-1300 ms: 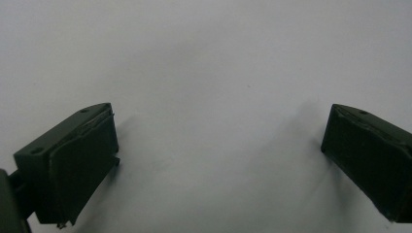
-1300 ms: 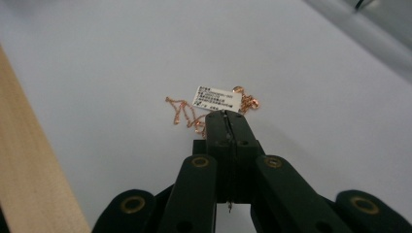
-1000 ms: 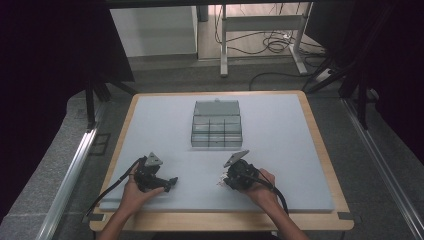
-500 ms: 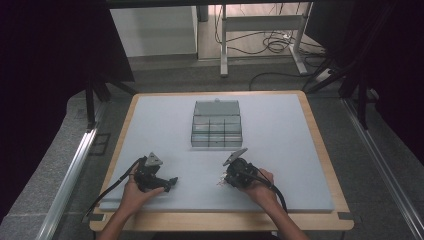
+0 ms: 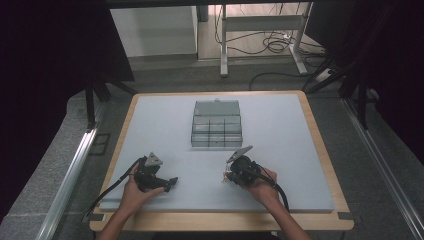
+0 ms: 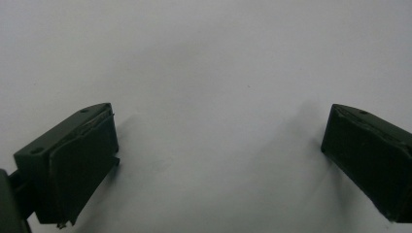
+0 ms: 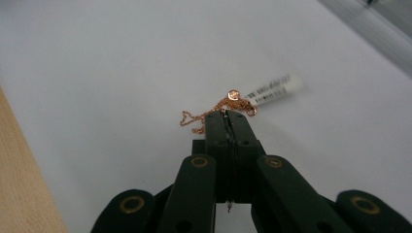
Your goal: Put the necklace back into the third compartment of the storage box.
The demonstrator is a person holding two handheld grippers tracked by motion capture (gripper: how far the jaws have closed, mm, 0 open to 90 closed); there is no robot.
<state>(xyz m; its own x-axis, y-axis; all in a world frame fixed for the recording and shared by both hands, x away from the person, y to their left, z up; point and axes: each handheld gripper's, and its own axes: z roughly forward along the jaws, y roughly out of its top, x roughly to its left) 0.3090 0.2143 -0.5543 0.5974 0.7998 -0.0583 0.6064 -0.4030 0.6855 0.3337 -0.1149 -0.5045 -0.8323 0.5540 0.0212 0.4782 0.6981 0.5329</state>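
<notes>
A thin rose-gold chain (image 7: pixel 204 116) with a small round pendant and a white paper tag (image 7: pixel 273 90) lies on the grey mat. My right gripper (image 7: pixel 227 115) is shut on the chain, its jaws pressed together at the tip. In the high view that right gripper (image 5: pixel 226 177) sits at the mat's front right of centre, the chain a faint speck at its tip. My left gripper (image 5: pixel 172 181) rests at the front left; in its own view the left gripper (image 6: pixel 218 160) has its jaws wide apart over bare mat, holding nothing.
A clear plastic compartment box (image 5: pixel 216 131) with its lid raised stands in the middle of the grey mat (image 5: pixel 280 125). The wooden table edge (image 5: pixel 320 135) frames the mat. Cables trail from both grippers toward the front edge.
</notes>
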